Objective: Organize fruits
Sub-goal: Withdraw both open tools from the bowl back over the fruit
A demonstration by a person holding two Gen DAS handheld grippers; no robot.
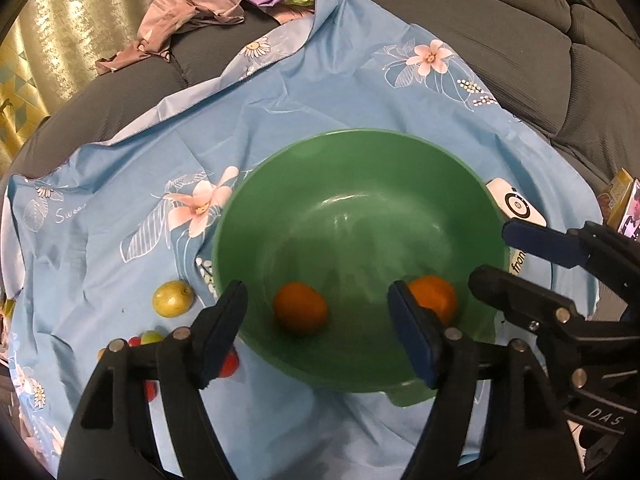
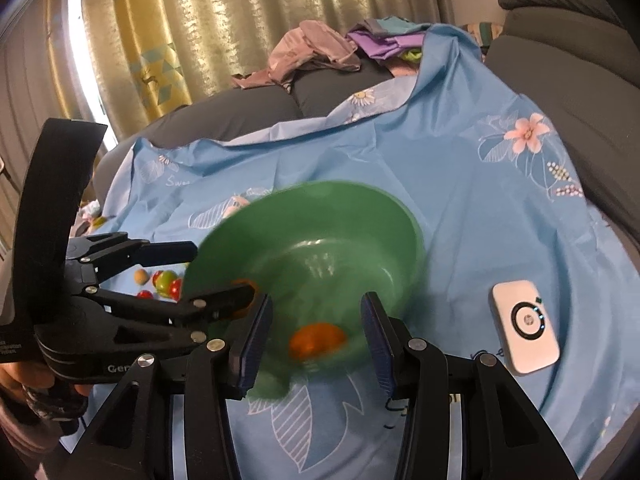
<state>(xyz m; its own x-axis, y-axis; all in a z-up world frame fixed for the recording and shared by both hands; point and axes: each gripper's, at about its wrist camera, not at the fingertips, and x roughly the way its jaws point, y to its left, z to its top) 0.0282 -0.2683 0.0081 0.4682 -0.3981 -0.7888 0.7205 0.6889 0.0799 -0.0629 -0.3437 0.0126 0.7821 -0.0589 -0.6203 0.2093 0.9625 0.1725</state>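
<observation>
We count two oranges in one green bowl; left claw gapes empty, right claw apparently grips nothing.

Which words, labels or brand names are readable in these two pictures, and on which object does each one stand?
"Swee", cut off by a fold: white script on the blue floral cloth.
"fron", partly hidden: on a label beside the green bowl.
"DAS": on the right tongs, on their body.
"Gen", cut off: on the left tongs, on their body.
Small white print on the left tongs' handle: too small to read.
Box at the right edge: print blurred.
</observation>
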